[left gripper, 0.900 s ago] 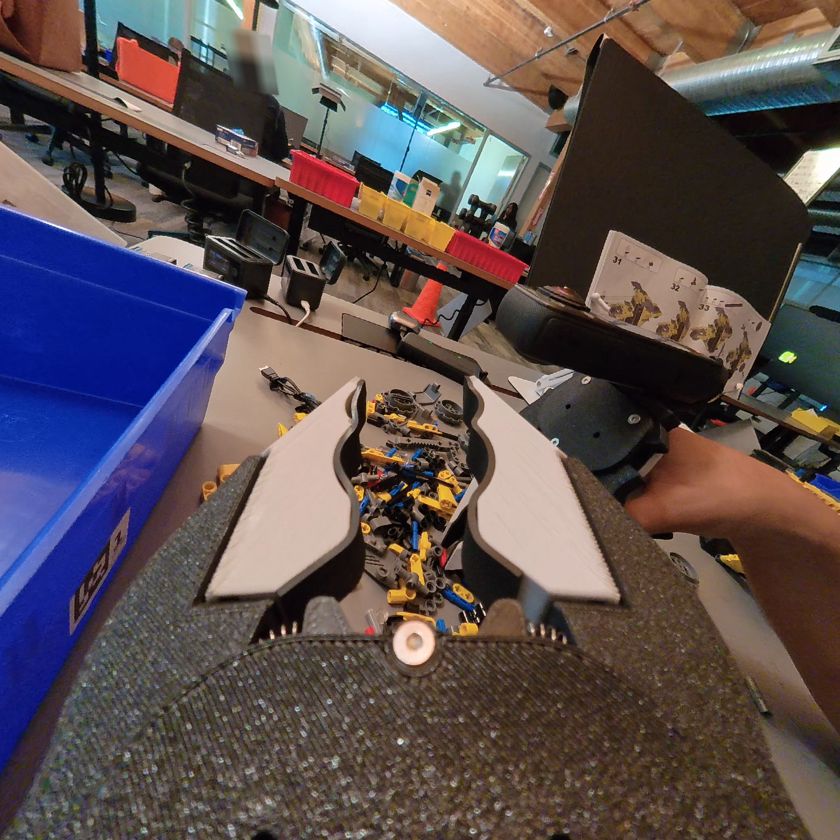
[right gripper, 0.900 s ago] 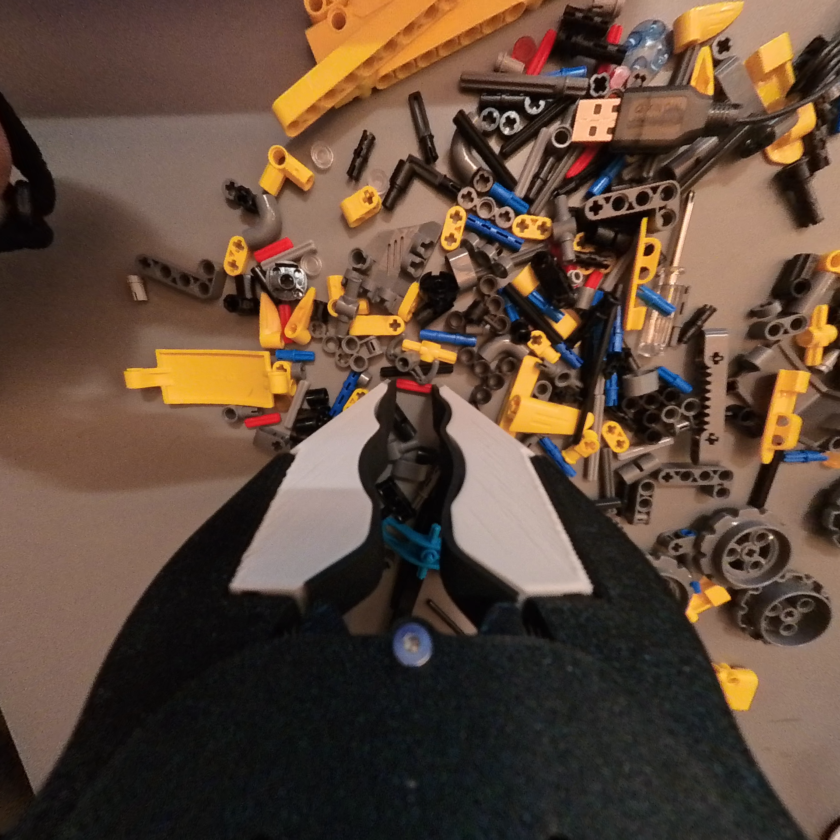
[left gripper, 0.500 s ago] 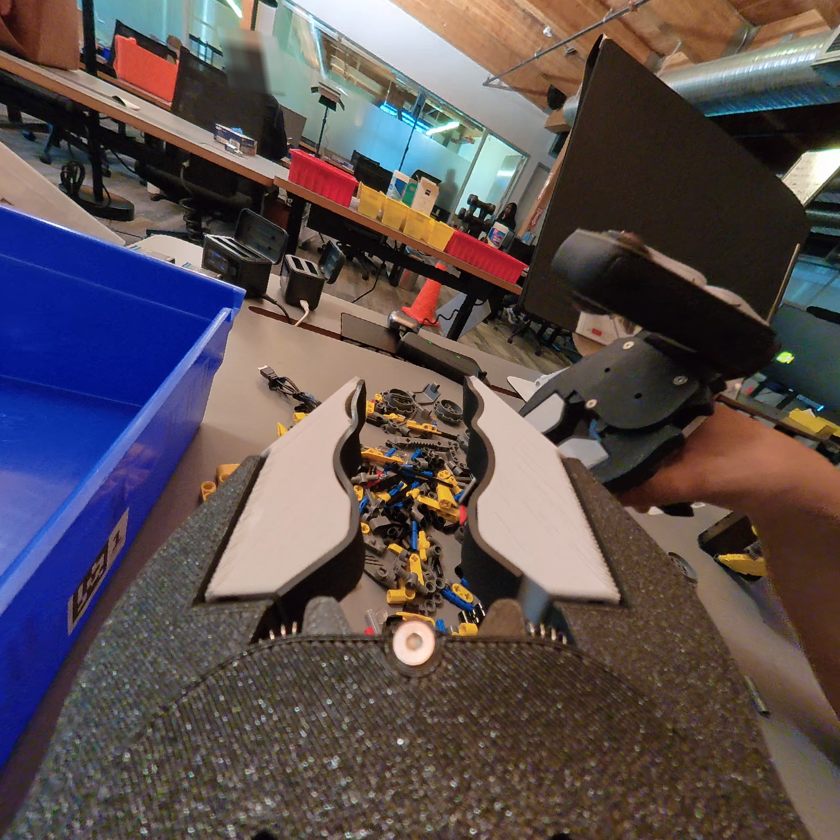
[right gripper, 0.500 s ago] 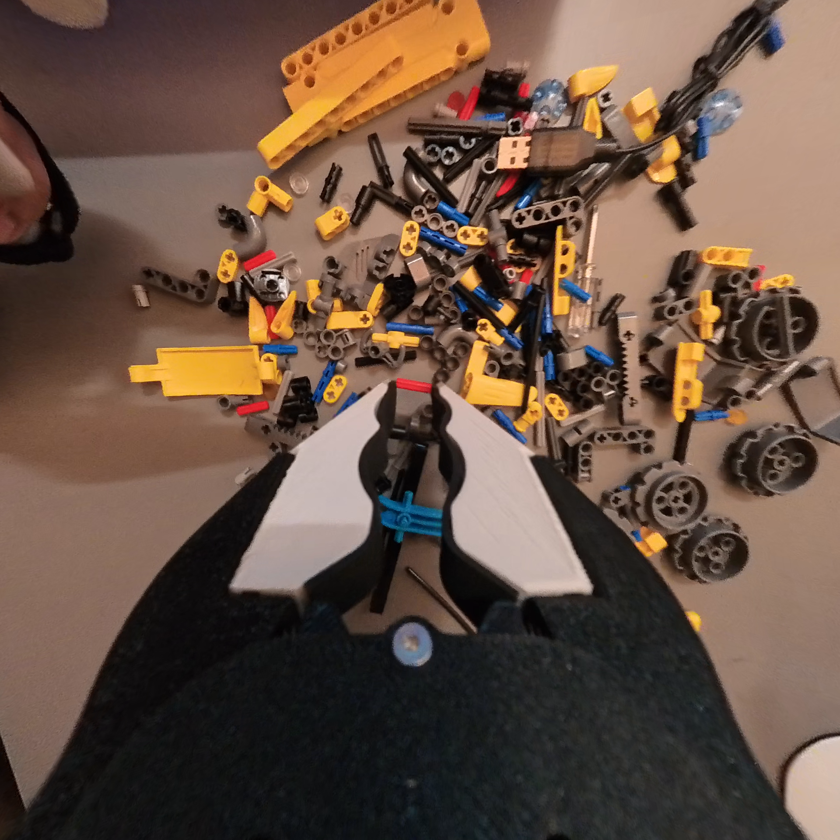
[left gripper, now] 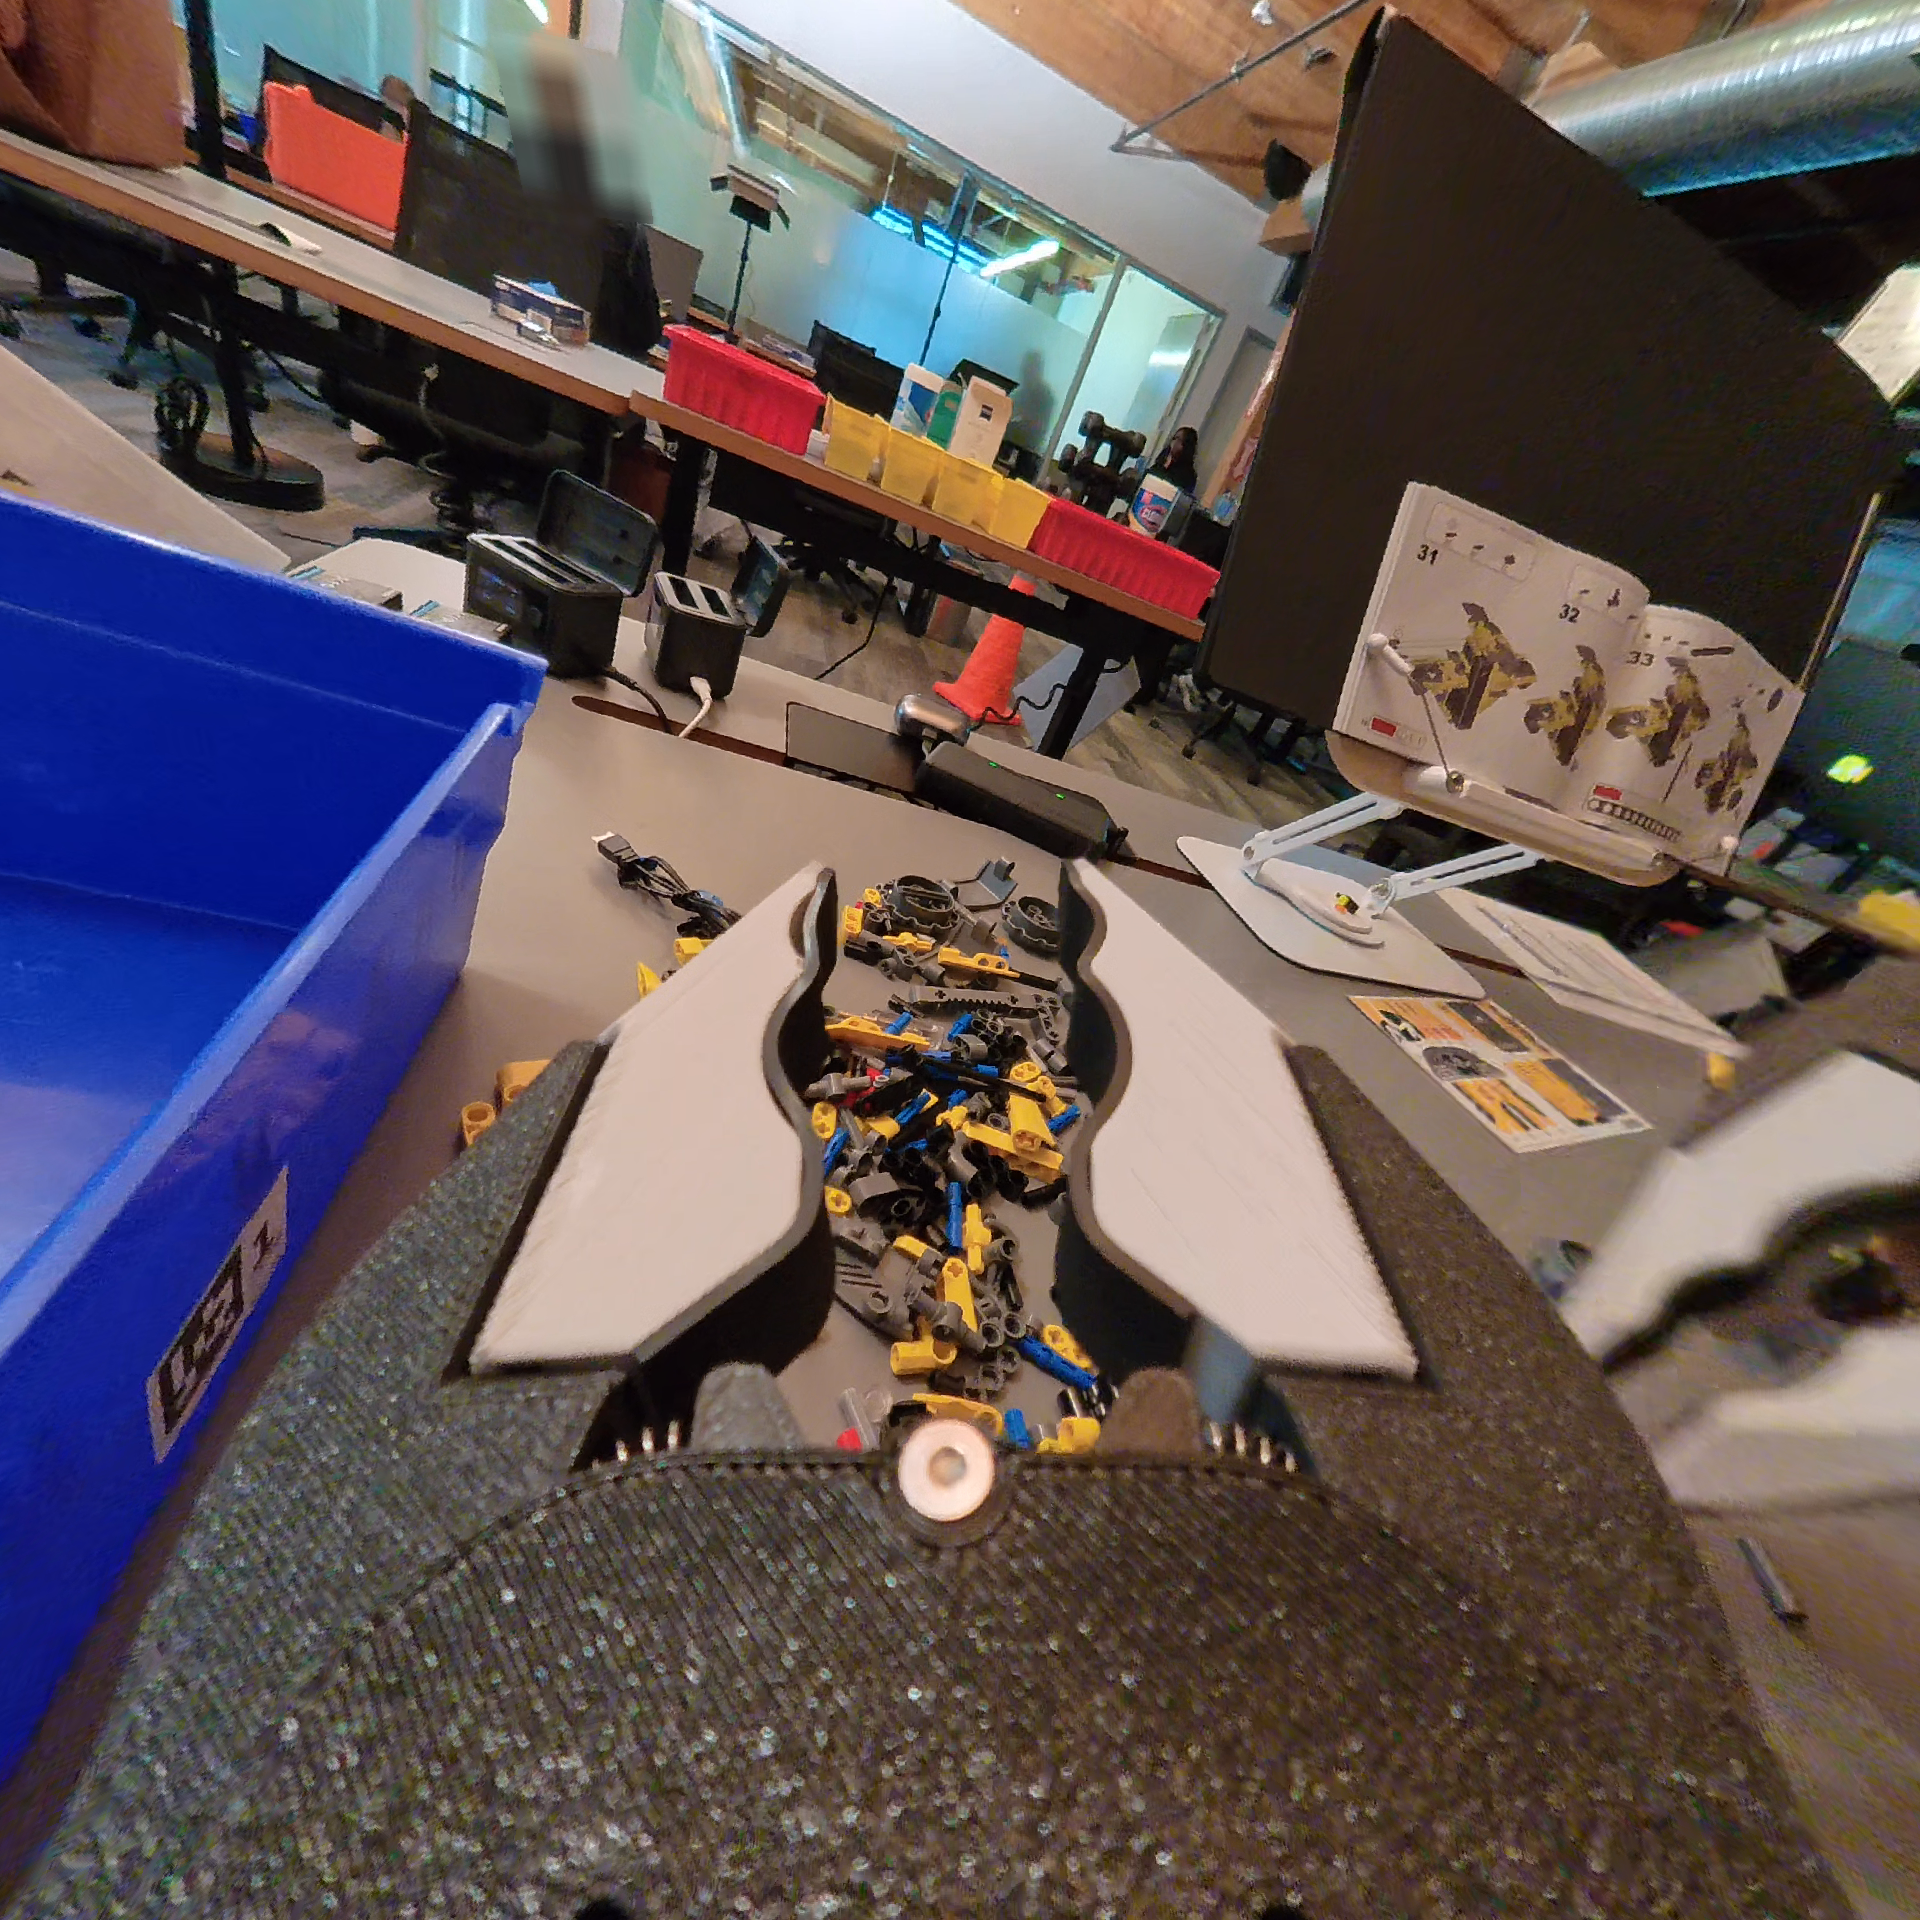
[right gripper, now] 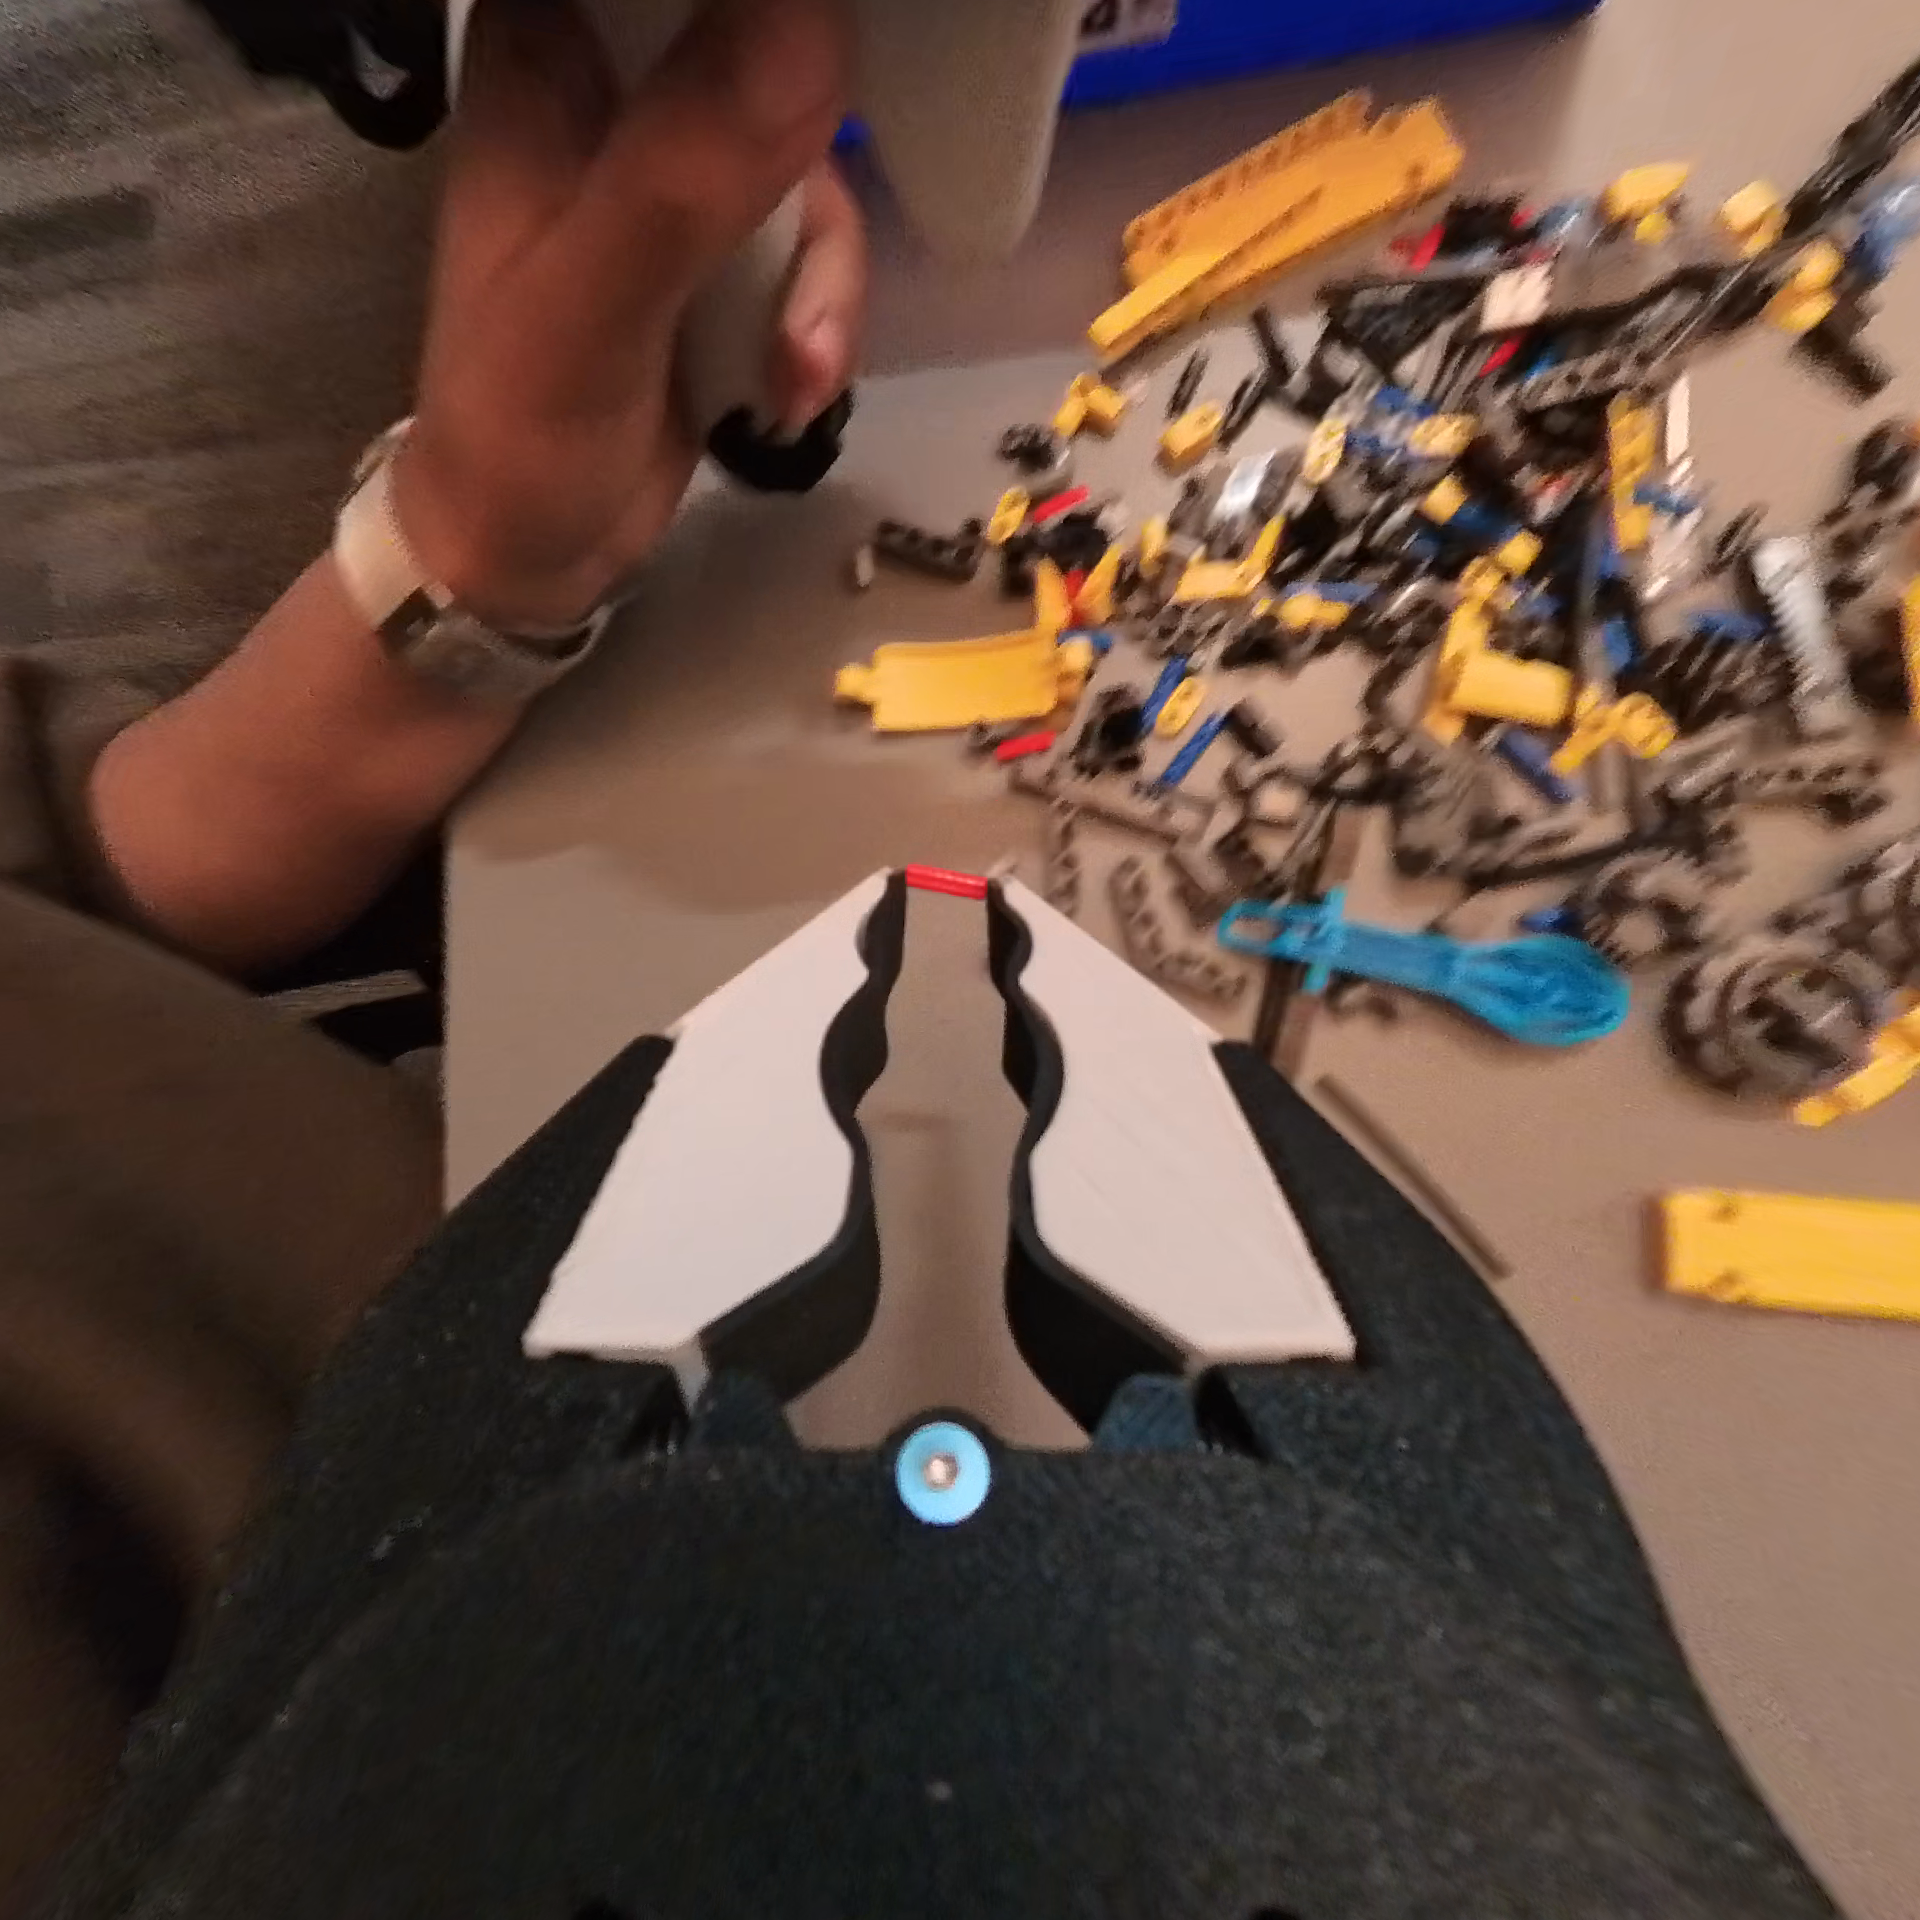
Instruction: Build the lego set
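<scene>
A pile of small yellow, black, grey and blue building pieces (left gripper: 935, 1122) lies on the grey table (left gripper: 623, 790). My left gripper (left gripper: 951, 883) is open and empty, held low over the near side of the pile. My right gripper (right gripper: 945, 891) is shut on a small red pin (right gripper: 943, 880), pinched crosswise at its fingertips above bare table, left of the pile (right gripper: 1455, 582). It shows blurred at the right edge of the left wrist view (left gripper: 1766, 1247). A hand with a wristwatch (right gripper: 582, 343) holds the left gripper's handle.
A big blue bin (left gripper: 208, 935) stands left of the pile. A booklet on a white stand (left gripper: 1558, 686), loose sheets (left gripper: 1496, 1070), black chargers (left gripper: 561, 592) and a cable (left gripper: 655, 873) lie farther back. A turquoise piece (right gripper: 1423, 966) and a yellow plate (right gripper: 1787, 1268) lie right of my right gripper. The grippers' ends are close to 15 cm from one another.
My right gripper has lifted off the pile with the red pin and swung back toward the person; the view is now blurred. The left gripper has stayed still and open.
</scene>
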`<act>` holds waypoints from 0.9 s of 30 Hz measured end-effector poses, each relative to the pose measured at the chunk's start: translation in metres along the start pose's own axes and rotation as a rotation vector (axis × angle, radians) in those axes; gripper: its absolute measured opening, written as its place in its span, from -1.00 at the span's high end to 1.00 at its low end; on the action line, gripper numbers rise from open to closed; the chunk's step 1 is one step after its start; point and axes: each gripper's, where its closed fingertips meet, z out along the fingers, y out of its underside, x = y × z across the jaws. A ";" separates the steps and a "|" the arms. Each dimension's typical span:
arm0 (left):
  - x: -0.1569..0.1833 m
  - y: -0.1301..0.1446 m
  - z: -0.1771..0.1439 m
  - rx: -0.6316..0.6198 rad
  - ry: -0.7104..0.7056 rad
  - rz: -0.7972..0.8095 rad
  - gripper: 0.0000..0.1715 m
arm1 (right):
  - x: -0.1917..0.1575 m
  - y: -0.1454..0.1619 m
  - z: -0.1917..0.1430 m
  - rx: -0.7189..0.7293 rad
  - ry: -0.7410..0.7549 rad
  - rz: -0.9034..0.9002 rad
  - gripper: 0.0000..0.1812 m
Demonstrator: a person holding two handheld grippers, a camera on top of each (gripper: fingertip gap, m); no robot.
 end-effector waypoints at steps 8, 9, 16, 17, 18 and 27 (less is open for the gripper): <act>0.013 0.007 0.005 -0.037 -0.008 0.094 0.57 | -0.031 0.117 -0.053 0.026 0.170 0.179 0.84; 0.022 0.005 0.005 -0.026 0.015 0.118 0.59 | -0.028 0.136 -0.061 0.014 0.219 0.204 0.84; 0.127 0.009 0.016 -0.016 0.209 0.259 0.58 | -0.020 0.239 -0.083 0.006 0.361 0.340 0.84; 0.150 0.019 0.019 -0.056 0.278 0.234 0.57 | -0.020 0.244 -0.084 0.028 0.368 0.339 0.84; 0.175 0.031 0.021 -0.100 0.360 0.202 0.55 | -0.022 0.246 -0.087 0.052 0.372 0.344 0.84; 0.270 0.164 -0.012 -0.530 0.483 0.483 0.67 | -0.028 0.263 -0.104 0.126 0.362 0.291 0.76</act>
